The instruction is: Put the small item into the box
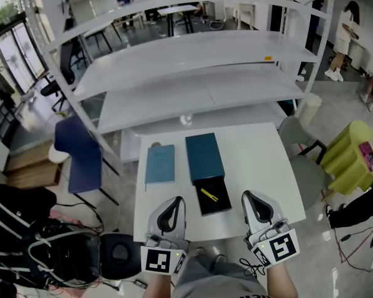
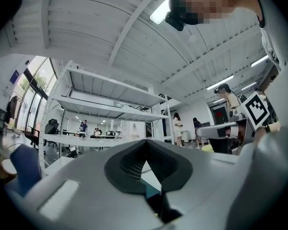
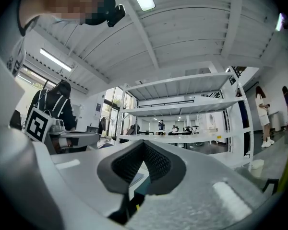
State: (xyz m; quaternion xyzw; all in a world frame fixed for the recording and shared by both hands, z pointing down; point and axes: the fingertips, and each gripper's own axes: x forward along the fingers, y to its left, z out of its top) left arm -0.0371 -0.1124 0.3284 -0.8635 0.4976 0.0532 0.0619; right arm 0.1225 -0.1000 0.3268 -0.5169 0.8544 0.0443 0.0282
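Here, one box (image 1: 210, 208), one yellow item (image 1: 209, 195).

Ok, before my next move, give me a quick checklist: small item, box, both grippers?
1. Yellow item inside the black box: ok, it lies in the open tray.
2. Teal lid off the box: ok, it lies flat just behind the box.
3. Left gripper free: ok, jaws together on nothing.
4. Right gripper free: ok, jaws together on nothing.
5. Grippers apart from the box: ok, one on each side of it, near the front of the table.
6. Whether the light blue flat piece belongs to this box: cannot tell.
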